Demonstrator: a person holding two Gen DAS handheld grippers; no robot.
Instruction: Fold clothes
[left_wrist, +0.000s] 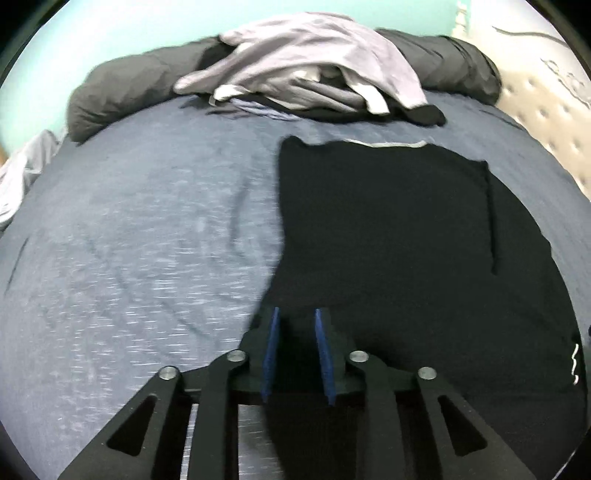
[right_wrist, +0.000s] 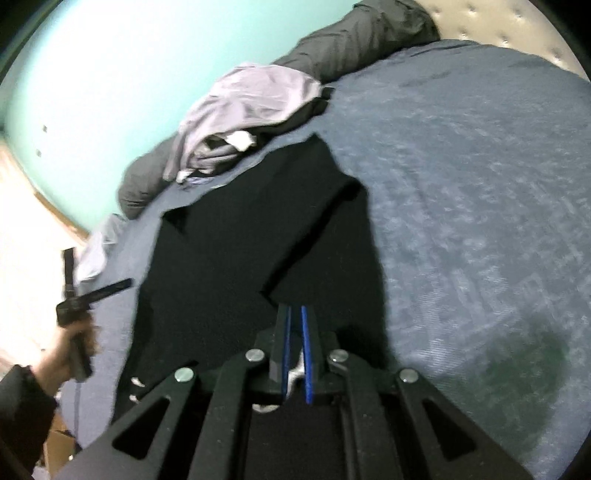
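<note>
A black garment (left_wrist: 388, 229) lay spread on the blue-grey bedcover (left_wrist: 140, 229), toward the near edge of the bed, one side of it already turned in over the middle along a long crease; a thin pale trim showed along its far hem. Behind it, near the far edge against a dark rolled duvet (left_wrist: 122, 96), a heap of unfolded clothes (left_wrist: 310, 70) sat with a pale lilac piece on top.

The left gripper (left_wrist: 295, 314) hovered low over the near edge of the black cloth; its blue pads stood apart with nothing between them. The right gripper (right_wrist: 295, 310) had its pads drawn nearly together; dark cloth and a scrap of white lay at their root, and I judged it to be pinching the garment's near hem, though the blur left that short of certain. In the right wrist view the person's hand (right_wrist: 79, 341), in a dark sleeve (right_wrist: 22, 398), held the left tool off the left edge of the bed.

The step in hand looked like a fold of the black garment, partway through; the next move would call for carrying the pinched edge across without dragging the laid part askew, and for the free jaws to take a matching corner so the cloth stayed square.
</note>
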